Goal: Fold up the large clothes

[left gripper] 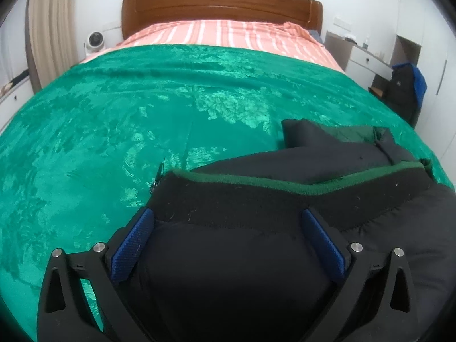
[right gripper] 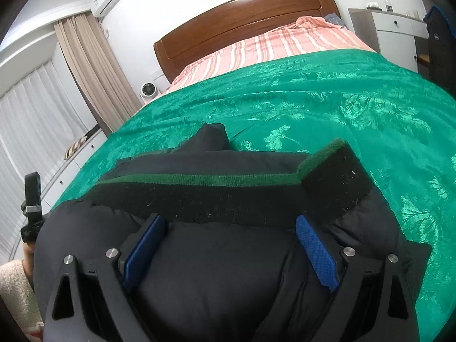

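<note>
A black padded jacket [left gripper: 256, 256] with a black knit hem edged in green [left gripper: 285, 182] lies bunched on the green bedspread [left gripper: 114, 114]. My left gripper [left gripper: 228, 228] is open, its blue pads [left gripper: 134, 245] wide apart on either side of the jacket near the hem. A zip pull [left gripper: 155, 183] shows at the hem's left end. In the right wrist view the same jacket [right gripper: 216, 270] fills the foreground, its hem band [right gripper: 228, 196] running across. My right gripper [right gripper: 230, 228] is open too, blue pads [right gripper: 316, 253] straddling the padded cloth.
The bed has a wooden headboard [left gripper: 222, 2] and a pink striped sheet [left gripper: 222, 34] beyond the bedspread. A small white fan [left gripper: 95, 41] stands at the left, a white cabinet [left gripper: 367, 57] and a chair with dark clothing [left gripper: 404, 91] at the right. Curtains [right gripper: 94, 65] hang on the left.
</note>
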Motion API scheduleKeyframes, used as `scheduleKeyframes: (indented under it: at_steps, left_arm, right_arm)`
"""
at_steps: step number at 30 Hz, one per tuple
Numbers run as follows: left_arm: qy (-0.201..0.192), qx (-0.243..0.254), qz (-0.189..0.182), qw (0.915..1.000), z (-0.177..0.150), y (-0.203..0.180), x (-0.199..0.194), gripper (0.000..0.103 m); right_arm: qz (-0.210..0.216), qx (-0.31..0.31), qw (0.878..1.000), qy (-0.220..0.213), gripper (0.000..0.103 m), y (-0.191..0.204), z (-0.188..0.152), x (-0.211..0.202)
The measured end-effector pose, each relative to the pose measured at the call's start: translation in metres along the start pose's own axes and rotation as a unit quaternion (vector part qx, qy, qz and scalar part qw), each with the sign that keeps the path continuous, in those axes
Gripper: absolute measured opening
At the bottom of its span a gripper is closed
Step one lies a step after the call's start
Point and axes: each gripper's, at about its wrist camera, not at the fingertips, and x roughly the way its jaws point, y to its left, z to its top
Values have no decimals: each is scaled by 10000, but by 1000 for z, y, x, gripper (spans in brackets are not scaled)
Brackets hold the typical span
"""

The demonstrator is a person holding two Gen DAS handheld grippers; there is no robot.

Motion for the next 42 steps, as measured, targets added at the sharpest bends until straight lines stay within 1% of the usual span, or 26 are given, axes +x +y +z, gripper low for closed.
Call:
scheduleKeyframes:
  at_steps: [7, 24, 34, 36, 37, 38, 39, 40, 41, 42]
  left_arm:
    - [-20, 100, 155, 9998, -2, -7, 4, 102]
    - [-16, 67, 113, 9999, -4, -7, 6, 102]
    - [-1, 102, 169, 9998, -2, -8, 7, 102]
    - [199, 53, 23, 9998, 4, -6, 2, 101]
    - [407, -24, -81, 9991, 9, -3, -3, 100]
    - [484, -313, -337, 9978, 18, 2, -21, 95]
    - [367, -549, -642, 9957, 23, 5, -40, 96]
    - [253, -674, -884, 9935, 28, 4, -56, 97]
    - [177, -682, -1078, 9917, 33, -3, -73, 100]
    - [193, -572, -1228, 9906, 39, -18, -83, 101]
  right_arm:
    - [-22, 7, 10000, 35, 92, -1, 0, 6]
    - [-86, -10, 9999, 71, 92, 1, 0, 8]
    - [-47, 26, 10000, 49, 92, -2, -1, 10]
    - [-55, 25, 10000, 59, 92, -2, -1, 9]
    - [-68, 25, 9999, 73, 92, -2, 0, 9]
    - [-77, 26, 9999, 91, 92, -1, 0, 9]
    - [-79, 30, 9999, 101, 92, -2, 0, 10]
    - [-70, 39, 9999, 95, 92, -2, 0, 10]
    - [-60, 47, 9999, 83, 92, -3, 0, 9]
    - [-56, 53, 9999, 79, 92, -3, 1, 9]
